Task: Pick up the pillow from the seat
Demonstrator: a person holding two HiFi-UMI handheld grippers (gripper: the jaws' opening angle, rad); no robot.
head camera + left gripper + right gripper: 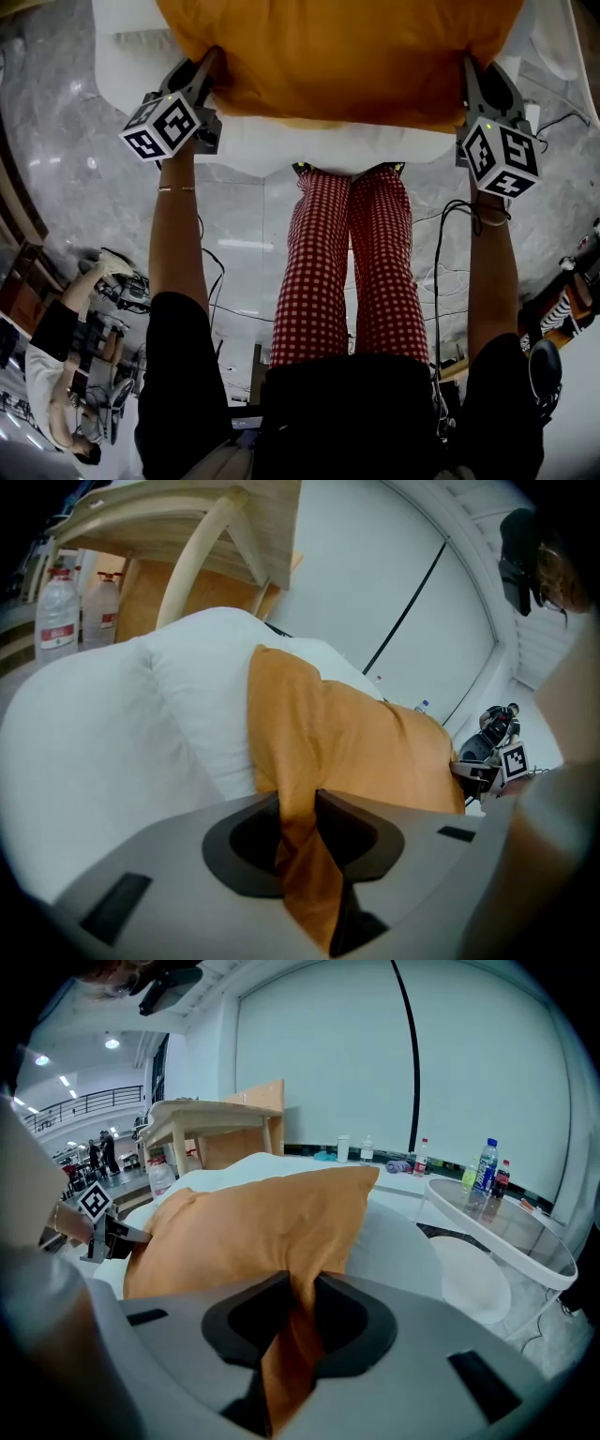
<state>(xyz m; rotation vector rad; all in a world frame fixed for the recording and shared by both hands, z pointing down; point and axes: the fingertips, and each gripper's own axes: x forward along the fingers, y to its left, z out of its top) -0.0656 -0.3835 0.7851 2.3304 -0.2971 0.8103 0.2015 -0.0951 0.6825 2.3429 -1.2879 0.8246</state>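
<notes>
Your left gripper [300, 799] and right gripper [302, 1283] each pinch an edge of the orange pillow [337, 56] over the white seat [309, 145]

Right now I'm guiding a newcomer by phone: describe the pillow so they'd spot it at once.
Find the big white seat just ahead of the person's checked trousers. Over it is the pillow, pinched at either end by the left claw and the right claw. It is the only orange thing among white cushions.
</notes>
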